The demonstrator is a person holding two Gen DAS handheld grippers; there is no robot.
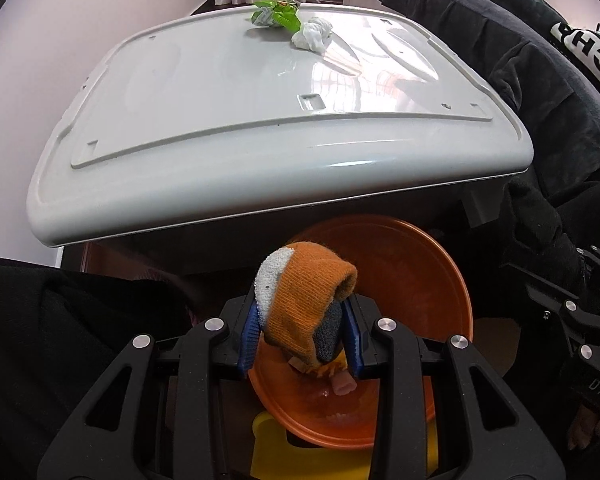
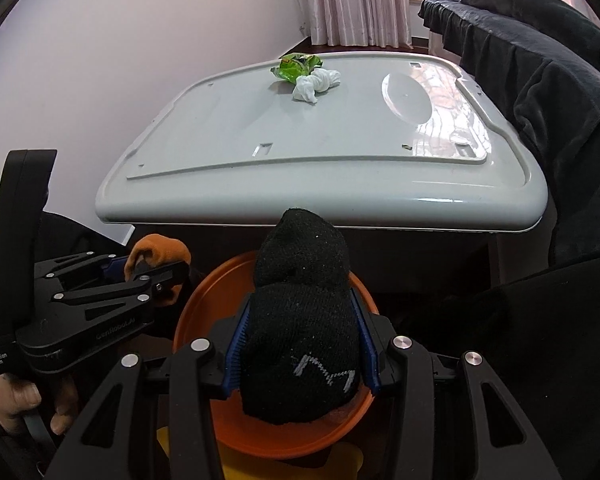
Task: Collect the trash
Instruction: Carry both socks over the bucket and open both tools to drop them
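Both tools clamped: left tool (image 1: pixel 302 332) on orange sock (image 1: pixel 304 300), right tool (image 2: pixel 302 344) on black sock (image 2: pixel 300 320).

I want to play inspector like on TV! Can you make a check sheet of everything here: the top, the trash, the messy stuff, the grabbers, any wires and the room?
Surface: white lid, glossy, trash near its far edge.
Job's things: green wrapper and white tissue wad, touching each other, not yet picked up.
Clutter: orange basin below the lid's front edge; yellow thing beneath it.
Grippers: left gripper shut on orange sock; right gripper shut on black sock; both over the basin.
Cables: nothing seen.
Surroundings: pale wall, pink curtain, dark clothing to the right.
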